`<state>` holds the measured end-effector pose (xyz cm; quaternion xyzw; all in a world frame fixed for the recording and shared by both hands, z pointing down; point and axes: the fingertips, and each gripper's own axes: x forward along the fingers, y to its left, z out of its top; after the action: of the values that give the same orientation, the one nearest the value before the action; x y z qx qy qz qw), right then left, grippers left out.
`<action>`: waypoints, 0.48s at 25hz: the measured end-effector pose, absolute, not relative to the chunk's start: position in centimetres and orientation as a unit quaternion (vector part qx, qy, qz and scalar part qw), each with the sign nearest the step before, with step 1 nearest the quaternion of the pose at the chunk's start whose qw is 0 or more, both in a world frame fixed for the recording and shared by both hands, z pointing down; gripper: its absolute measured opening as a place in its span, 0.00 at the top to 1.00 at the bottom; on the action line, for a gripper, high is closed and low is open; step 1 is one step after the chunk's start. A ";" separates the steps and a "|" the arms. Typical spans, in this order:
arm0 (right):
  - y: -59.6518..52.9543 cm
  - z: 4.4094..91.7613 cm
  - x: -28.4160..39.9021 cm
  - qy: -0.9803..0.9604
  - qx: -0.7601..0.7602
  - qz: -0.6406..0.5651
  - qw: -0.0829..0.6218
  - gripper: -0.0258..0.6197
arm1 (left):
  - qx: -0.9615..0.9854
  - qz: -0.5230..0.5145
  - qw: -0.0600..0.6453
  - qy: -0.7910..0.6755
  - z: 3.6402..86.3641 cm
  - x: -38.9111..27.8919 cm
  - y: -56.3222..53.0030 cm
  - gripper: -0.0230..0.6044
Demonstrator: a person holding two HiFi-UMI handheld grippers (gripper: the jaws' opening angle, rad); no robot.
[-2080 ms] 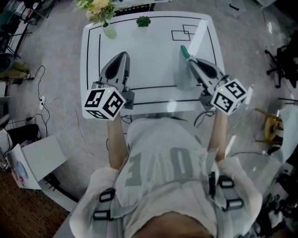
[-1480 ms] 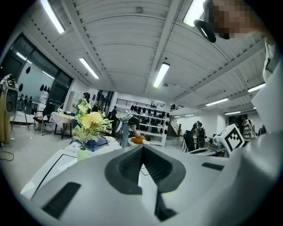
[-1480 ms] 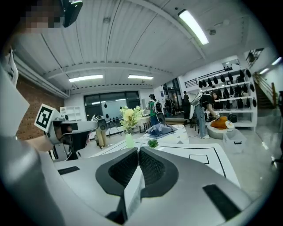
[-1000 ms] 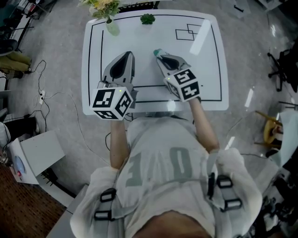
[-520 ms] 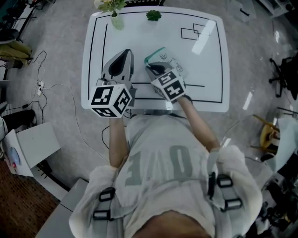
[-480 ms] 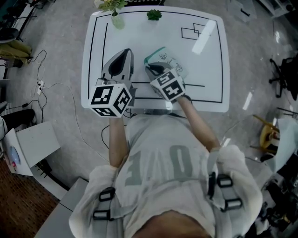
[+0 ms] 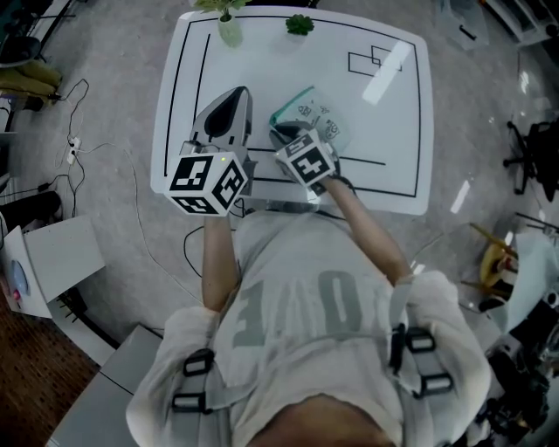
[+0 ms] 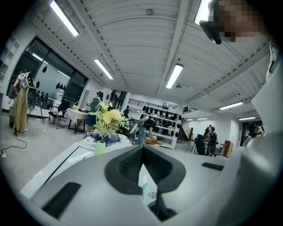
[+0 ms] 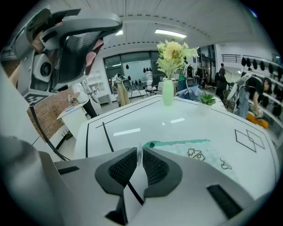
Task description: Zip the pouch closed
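Note:
The clear pouch [image 7: 316, 113] with a green zip strip [image 9: 177, 143] and small printed drawings lies on the white table [image 7: 393, 131], near its middle. My right gripper [image 7: 279, 133] points steeply down at the pouch's near left corner. In the right gripper view its jaws [image 9: 139, 152] are shut on a thin edge of the clear film. My left gripper [image 7: 234, 92] hovers to the pouch's left, apart from it and shut with nothing held. In the left gripper view a sliver of the pouch [image 8: 148, 192] shows beyond the closed jaws [image 8: 142, 152].
A vase of flowers [image 7: 229, 30] and a small green plant [image 7: 300, 24] stand at the table's far edge. Black border lines and a rectangle outline [image 7: 376, 59] mark the tabletop. Cables and boxes lie on the floor to the left.
My right gripper has carried the pouch from the table's right side leftward and down to the middle, where the pouch now lies. The left gripper has stayed about where it was.

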<state>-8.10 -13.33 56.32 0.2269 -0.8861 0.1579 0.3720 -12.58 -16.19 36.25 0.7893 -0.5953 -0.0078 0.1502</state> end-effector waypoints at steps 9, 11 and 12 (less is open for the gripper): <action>-12.7 56.5 -8.5 -0.887 0.218 0.174 0.368 0.78 | 0.782 -0.035 0.168 -0.599 36.6 -13.8 -15.8 0.95; -12.9 56.2 -8.5 -0.887 0.224 0.179 0.361 0.78 | 0.782 -0.038 0.168 -0.599 36.5 -13.9 -15.7 0.95; -13.1 56.0 -8.5 -0.887 0.229 0.182 0.358 0.78 | 0.782 -0.039 0.168 -0.599 36.5 -14.0 -15.7 0.95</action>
<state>-8.46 -13.05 56.04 0.2286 -0.8869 0.1817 0.3580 -14.02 -15.71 36.45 0.7822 -0.5985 -0.0394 0.1685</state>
